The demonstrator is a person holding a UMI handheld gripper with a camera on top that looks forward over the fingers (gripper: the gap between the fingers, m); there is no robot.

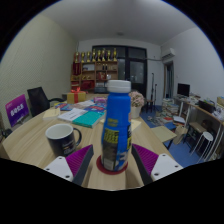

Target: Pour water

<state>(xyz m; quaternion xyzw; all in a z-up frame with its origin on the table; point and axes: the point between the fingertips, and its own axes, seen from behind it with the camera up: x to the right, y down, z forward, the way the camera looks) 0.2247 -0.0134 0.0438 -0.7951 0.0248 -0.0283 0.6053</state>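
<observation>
A white bottle (117,125) with a blue cap and a blue and yellow label stands upright on a red coaster (111,169) on the wooden table (35,140). It stands between the fingers of my gripper (113,160), whose purple pads flank its base. A narrow gap shows at each side, so the gripper is open. A black mug (63,140) stands on the table just left of the left finger, its handle turned towards the bottle.
Books and papers (85,115) lie on the table beyond the mug. A purple screen (17,108) and a black chair (38,100) are at the far left. A shelf (98,68) lines the back wall. Desks with chairs (200,120) stand at the right.
</observation>
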